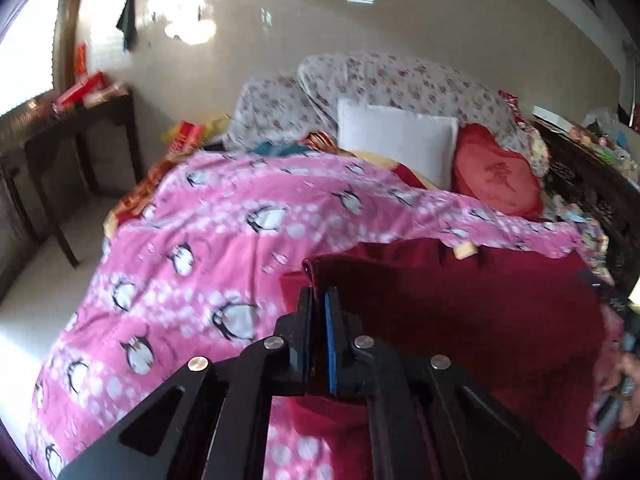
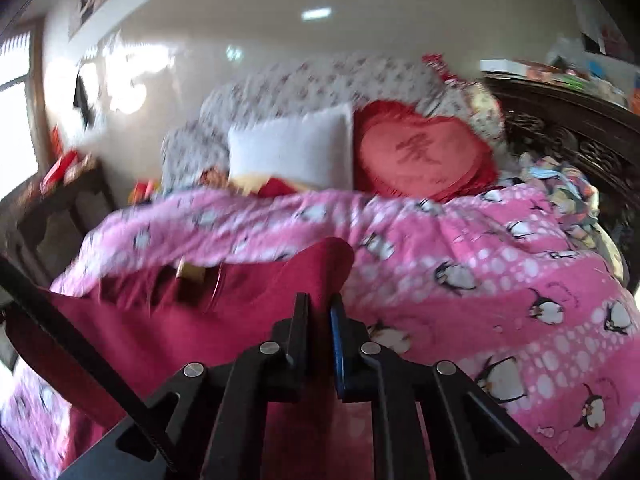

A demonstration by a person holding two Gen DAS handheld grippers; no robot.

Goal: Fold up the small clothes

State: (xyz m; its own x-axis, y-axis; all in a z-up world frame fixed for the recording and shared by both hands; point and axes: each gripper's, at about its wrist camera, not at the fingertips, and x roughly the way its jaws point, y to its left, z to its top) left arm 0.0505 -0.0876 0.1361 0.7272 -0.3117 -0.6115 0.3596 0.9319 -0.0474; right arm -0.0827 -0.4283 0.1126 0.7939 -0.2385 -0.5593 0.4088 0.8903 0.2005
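left gripper (image 1: 320, 296) pinching maroon garment (image 1: 460, 312), right gripper (image 2: 320, 304) likewise

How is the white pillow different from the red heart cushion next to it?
The white pillow is rectangular, while the red heart cushion is heart-shaped. The pillow is plain; the cushion bears a character on its front. The pillow stands left of the cushion. Both lean at the bed's head, behind the pink penguin blanket.

My left gripper (image 1: 320, 294) and right gripper (image 2: 319, 300) look identical: black linkages, silver rivets, one blue-padded finger
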